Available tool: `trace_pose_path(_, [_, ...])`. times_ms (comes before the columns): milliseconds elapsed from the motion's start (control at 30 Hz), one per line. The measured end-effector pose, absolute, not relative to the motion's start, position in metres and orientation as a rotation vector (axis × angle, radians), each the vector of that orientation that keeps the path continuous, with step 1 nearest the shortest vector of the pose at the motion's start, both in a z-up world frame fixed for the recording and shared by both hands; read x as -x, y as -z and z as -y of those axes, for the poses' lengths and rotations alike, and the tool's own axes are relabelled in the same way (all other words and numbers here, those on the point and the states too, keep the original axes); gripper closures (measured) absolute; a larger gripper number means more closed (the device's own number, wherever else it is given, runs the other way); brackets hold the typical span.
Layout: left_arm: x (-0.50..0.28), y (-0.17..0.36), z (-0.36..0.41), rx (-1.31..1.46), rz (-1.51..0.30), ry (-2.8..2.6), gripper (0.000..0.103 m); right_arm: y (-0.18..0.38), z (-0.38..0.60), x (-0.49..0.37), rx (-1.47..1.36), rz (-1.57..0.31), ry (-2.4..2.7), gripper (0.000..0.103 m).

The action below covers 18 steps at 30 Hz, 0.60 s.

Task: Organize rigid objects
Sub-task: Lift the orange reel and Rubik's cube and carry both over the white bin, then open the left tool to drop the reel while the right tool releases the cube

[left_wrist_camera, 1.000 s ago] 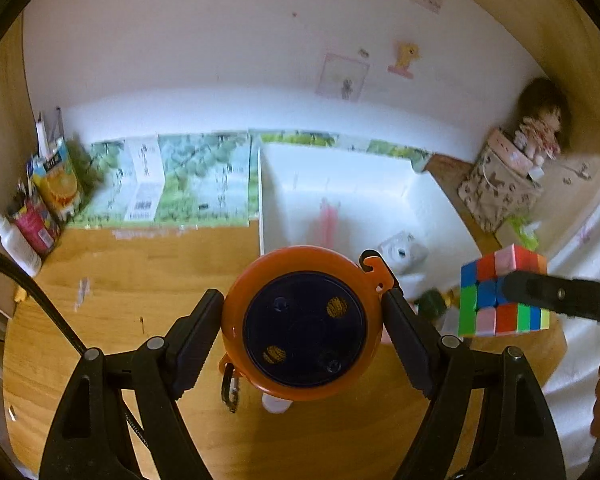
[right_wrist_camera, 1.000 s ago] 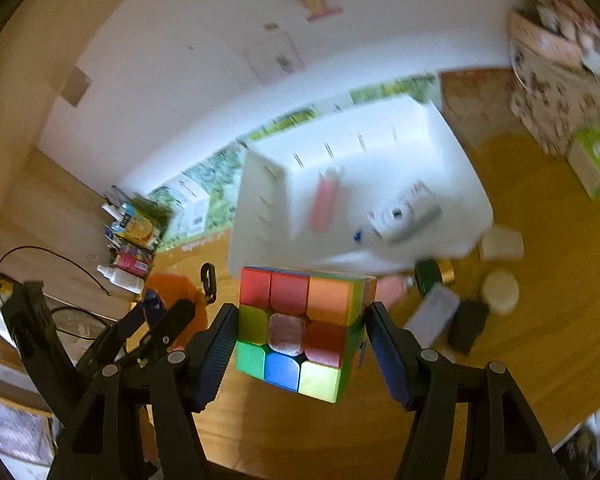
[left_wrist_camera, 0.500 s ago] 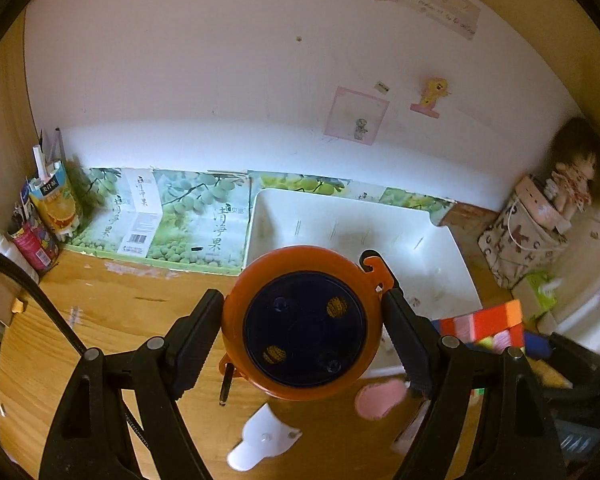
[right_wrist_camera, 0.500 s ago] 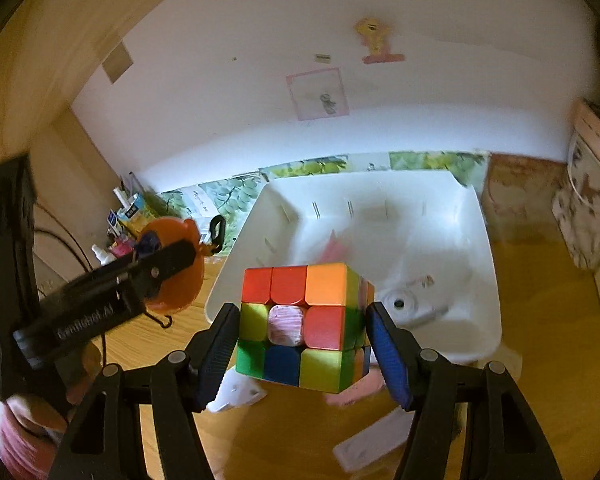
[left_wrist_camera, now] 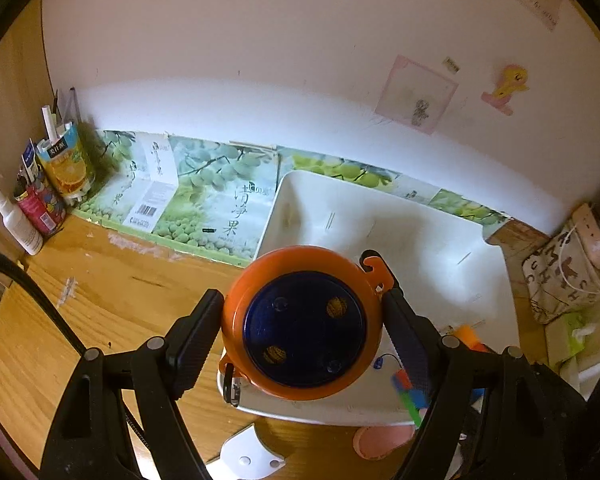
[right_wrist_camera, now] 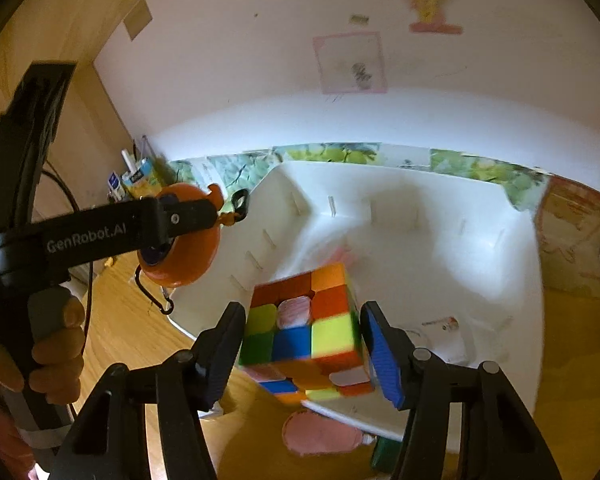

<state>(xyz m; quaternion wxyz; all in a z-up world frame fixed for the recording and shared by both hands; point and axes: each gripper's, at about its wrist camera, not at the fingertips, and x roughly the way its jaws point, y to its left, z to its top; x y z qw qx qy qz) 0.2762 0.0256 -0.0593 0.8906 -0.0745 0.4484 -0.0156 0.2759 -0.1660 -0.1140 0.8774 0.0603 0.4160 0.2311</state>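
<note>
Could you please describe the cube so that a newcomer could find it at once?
Find the white bin against the wall. Over its near rim, the right gripper, jaws closing, has the cube between them. It alone shows a grid of coloured squares.

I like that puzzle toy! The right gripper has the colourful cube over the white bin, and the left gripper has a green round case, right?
Nearly. The round plastic case in the left gripper is orange with a dark blue middle, not green, as the left wrist view shows.
</note>
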Motion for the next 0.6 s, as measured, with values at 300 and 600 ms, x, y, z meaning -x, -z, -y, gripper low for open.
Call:
trace_pose_path(300, [-0.292, 0.076, -0.010, 0.144, -0.972, 0.013, 0.020, 0.122, 0.154, -0.289, -0.106, -0.843, -0.589, 0.053])
trace_pose_path(600, [-0.298, 0.091, -0.004, 0.164, -1.026, 0.010, 0.020, 0.132, 0.158, -0.294, -0.130, -0.871, -0.604, 0.048])
